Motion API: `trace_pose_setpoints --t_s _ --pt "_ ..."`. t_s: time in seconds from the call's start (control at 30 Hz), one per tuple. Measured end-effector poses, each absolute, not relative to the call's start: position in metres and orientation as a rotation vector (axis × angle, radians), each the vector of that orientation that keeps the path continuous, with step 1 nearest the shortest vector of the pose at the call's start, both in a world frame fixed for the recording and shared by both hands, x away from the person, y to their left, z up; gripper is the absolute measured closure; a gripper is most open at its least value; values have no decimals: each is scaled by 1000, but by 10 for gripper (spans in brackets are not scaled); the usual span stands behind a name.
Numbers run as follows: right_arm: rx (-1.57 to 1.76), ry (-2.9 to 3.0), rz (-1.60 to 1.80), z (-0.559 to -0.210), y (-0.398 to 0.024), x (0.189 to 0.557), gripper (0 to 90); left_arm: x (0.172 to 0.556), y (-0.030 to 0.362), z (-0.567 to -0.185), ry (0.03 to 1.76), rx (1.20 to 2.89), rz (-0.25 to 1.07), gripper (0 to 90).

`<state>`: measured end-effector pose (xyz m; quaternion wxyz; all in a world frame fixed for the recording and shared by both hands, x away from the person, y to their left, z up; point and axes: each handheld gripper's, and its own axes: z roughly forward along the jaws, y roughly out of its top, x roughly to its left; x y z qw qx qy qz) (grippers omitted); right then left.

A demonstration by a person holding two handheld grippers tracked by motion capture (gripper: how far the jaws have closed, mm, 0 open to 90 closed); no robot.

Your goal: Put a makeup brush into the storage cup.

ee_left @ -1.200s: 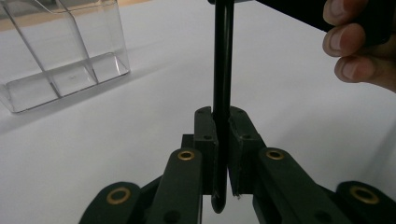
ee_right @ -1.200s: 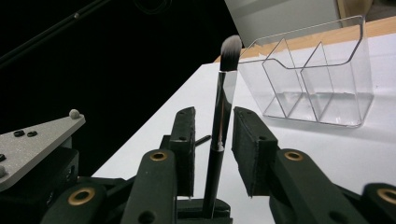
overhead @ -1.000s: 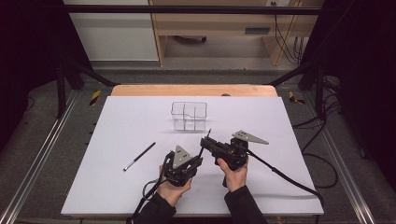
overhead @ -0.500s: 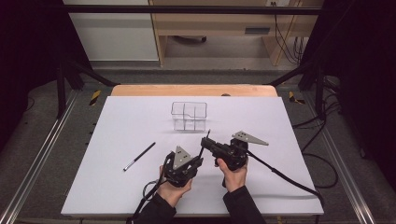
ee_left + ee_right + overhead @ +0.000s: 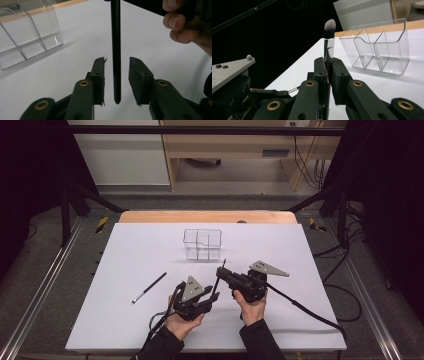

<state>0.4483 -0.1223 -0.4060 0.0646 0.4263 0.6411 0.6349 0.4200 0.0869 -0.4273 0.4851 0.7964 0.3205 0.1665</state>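
A black-handled makeup brush point(image 5: 329, 27) stands upright, its pale bristles on top. My right gripper point(image 5: 328, 62) is shut on it at the silver ferrule, and this gripper point(image 5: 221, 272) points left over the white mat. The brush's black handle point(image 5: 115, 50) hangs down between the jaws of my left gripper point(image 5: 117, 62). Those jaws have just been opening, and a gap shows on each side of the handle. In the high view the left gripper point(image 5: 212, 299) sits just below and left of the right one. A clear plastic organizer point(image 5: 202, 244) with compartments stands farther back.
A second black brush point(image 5: 149, 287) lies flat on the white mat point(image 5: 125, 250), left of my hands. A wooden table edge point(image 5: 207, 216) runs along the back. Cables trail from both grippers toward the front and right.
Both hands have stayed where they were. The left gripper's jaws look slightly wider around the brush handle than before.
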Motion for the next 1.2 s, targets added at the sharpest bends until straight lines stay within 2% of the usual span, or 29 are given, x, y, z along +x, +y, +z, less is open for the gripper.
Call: trace_pose_setpoints --t_s 0.6,0.8,1.2 --pt "1201 1916 1852 -397 -132 447 841 418 120 -419 676 2001 422 238" --pt "1191 1912 1833 -393 -135 448 841 420 138 -418 714 2011 452 167" --pt "1163 1904 1805 -392 -138 452 841 422 179 -413 772 1984 483 109"
